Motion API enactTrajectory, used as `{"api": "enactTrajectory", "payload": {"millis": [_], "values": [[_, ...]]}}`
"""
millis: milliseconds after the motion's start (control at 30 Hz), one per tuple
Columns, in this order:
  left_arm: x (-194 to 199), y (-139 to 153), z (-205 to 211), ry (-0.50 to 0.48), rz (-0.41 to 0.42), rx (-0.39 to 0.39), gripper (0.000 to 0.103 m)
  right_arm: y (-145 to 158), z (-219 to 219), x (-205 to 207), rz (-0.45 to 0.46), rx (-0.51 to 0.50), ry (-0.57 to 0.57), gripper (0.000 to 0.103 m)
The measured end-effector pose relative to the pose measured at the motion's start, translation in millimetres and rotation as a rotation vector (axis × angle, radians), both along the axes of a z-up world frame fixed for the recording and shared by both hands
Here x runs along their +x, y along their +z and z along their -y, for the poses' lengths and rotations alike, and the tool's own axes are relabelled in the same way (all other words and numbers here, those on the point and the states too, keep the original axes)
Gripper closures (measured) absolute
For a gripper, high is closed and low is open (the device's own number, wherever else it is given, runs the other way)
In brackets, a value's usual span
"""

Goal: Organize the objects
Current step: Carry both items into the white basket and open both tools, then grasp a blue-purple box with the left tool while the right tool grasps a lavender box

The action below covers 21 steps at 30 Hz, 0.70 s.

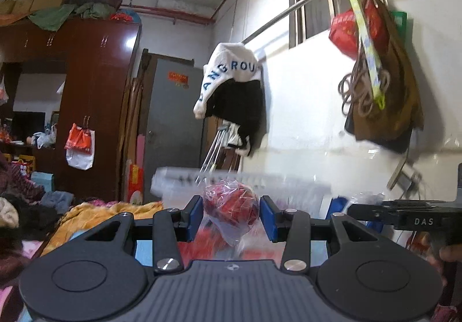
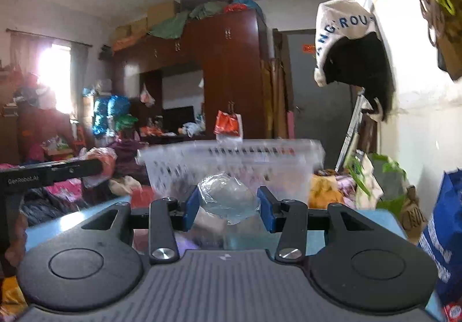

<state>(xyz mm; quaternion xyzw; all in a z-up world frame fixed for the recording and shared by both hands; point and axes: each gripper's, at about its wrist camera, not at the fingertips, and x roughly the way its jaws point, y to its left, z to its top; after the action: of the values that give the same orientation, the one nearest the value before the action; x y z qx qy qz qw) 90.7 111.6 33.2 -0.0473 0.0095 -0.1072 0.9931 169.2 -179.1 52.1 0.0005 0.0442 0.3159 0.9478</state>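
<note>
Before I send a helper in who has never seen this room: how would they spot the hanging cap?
Find the white wall with the window, right of the grey door. Beside the door, high on that wall, hangs the cap. It alone is white on top with blue letters and has a black furry lining; the things further right are red and brown bags.

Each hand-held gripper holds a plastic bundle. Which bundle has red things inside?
The bundle in the left hand-held gripper has red contents. The other bundle, in the right hand-held gripper, looks clear and greyish.
</note>
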Motion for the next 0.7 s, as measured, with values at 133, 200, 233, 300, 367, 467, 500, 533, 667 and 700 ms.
{"api": "enactTrajectory", "payload": {"millis": [133, 200, 233, 300, 367, 467, 500, 533, 667, 700], "values": [[46.8, 56.0, 8.0, -0.013, -0.049, 0.006, 0.056, 59.1, -28.9, 39.9, -0.022, -0.068, -0.003, 0.055], [90.4, 78.5, 9.7, -0.028, -0.165, -0.011, 0.056, 75.7, -42.7, 74.6, -0.104, -0.094, 0.004, 0.055], [106.5, 82.7, 10.8, -0.025, -0.208, -0.009, 0.056, 79.2, -50.5, 90.5, -0.14, -0.122, 0.006, 0.055], [141.0, 85.8, 11.8, 0.005, -0.309, 0.0, 0.056, 77.4, -61.9, 110.8, -0.183, -0.161, -0.008, 0.053], [158.0, 82.0, 12.7, 0.045, -0.341, 0.013, 0.047, 70.2, -70.8, 122.0, -0.195, -0.213, -0.007, 0.036], [165.7, 76.6, 10.4, 0.066, -0.36, 0.0, 0.026, 63.3, -65.7, 118.1, -0.175, -0.196, -0.026, 0.015], [159.5, 76.0, 8.9, 0.053, -0.354, -0.014, 0.026, 62.9, -58.2, 110.9, -0.175, -0.163, -0.009, 0.015], [151.7, 76.7, 8.1, 0.037, -0.341, -0.02, 0.026, 62.3, -48.1, 100.3, -0.169, -0.119, 0.012, 0.011], [83.0, 65.7, 13.0, -0.011, -0.252, 0.021, 0.015, 39.5, -10.4, 48.8, -0.098, -0.031, 0.054, 0.0], [69.8, 58.9, 14.8, -0.009, -0.244, 0.04, 0.012, 27.5, -11.0, 44.0, -0.132, -0.078, 0.06, 0.0]]}}
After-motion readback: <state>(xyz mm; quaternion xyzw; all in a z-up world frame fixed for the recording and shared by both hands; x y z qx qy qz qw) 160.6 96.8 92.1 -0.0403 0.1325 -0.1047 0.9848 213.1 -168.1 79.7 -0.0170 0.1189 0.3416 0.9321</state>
